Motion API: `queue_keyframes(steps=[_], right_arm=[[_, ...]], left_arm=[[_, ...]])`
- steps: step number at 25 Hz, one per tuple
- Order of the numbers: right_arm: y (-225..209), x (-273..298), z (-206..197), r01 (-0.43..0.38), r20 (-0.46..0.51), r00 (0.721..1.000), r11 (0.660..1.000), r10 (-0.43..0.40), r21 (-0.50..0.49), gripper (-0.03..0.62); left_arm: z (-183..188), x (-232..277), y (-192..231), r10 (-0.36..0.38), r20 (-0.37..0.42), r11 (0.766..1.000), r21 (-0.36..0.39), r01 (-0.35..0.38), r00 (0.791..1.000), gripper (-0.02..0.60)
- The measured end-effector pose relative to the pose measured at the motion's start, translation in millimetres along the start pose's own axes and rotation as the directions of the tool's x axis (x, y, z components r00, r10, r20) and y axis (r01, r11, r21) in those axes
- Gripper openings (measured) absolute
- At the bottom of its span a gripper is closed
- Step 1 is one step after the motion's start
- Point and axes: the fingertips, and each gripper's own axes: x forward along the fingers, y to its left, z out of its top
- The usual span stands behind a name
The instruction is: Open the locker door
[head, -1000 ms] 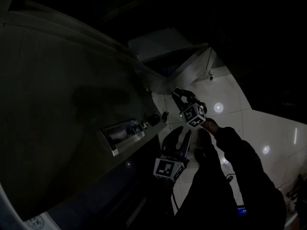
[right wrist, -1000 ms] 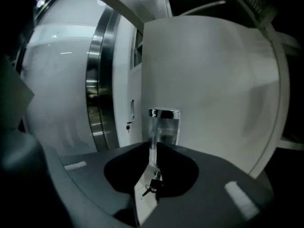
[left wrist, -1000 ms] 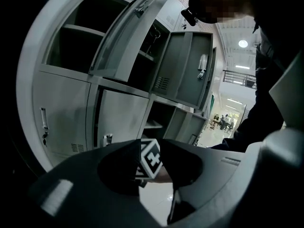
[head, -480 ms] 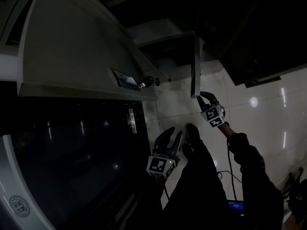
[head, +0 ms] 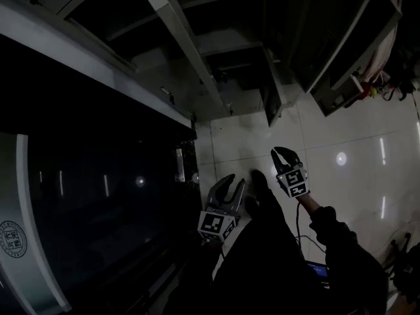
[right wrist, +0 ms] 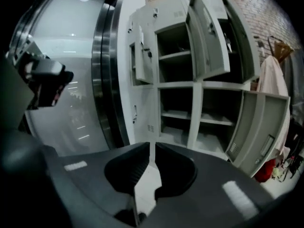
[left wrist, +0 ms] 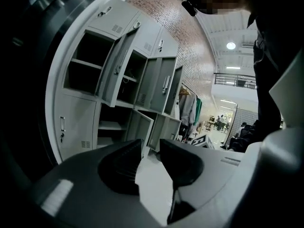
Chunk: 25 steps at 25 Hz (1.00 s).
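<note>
A bank of grey metal lockers fills the left gripper view, and several of its doors stand open. One upper door hangs ajar; the lower left door is closed. The right gripper view shows the same lockers with open doors and bare shelves. In the dark head view, an open door hangs above my right gripper, which is apart from it, shut and empty. My left gripper is lower and to the left, open, holding nothing.
A curved glass wall with a steel frame stands left of the lockers. Coats hang on a rack to the right. The tiled floor reflects ceiling lights. The person's dark sleeve and body fill the lower head view.
My right gripper has come away from the edge of the locker door and dropped lower. The head view has swung, showing more open lockers. The left gripper barely moved.
</note>
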Motion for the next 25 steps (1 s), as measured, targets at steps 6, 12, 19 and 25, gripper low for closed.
queue_keyframes(steps=[6, 12, 19, 25], right_arm=[[97.4, -131.2, 41.7, -0.022, 0.122, 0.992, 1.0, 0.022, -0.002, 0.035], [153.3, -205.5, 41.4, -0.051, 0.137, 0.989, 0.998, 0.054, -0.024, 0.035], [155.0, -240.1, 58.6, -0.056, 0.182, 0.981, 0.996, 0.068, -0.071, 0.035], [158.6, -282.6, 78.3, -0.057, 0.237, 0.969, 0.994, 0.076, -0.089, 0.035]], left_arm=[[-14.3, -84.7, -44.1, 0.024, 0.031, 1.0, -0.021, -0.023, 0.999, 0.127], [-26.0, -125.2, -70.5, 0.026, 0.064, 0.998, -0.06, -0.022, 0.998, 0.126], [-7.4, -130.4, -101.9, -0.025, 0.12, 0.999, 0.026, 0.022, 0.992, 0.126], [-0.5, -137.1, -134.4, -0.049, 0.137, 0.998, 0.04, 0.044, 0.989, 0.124]])
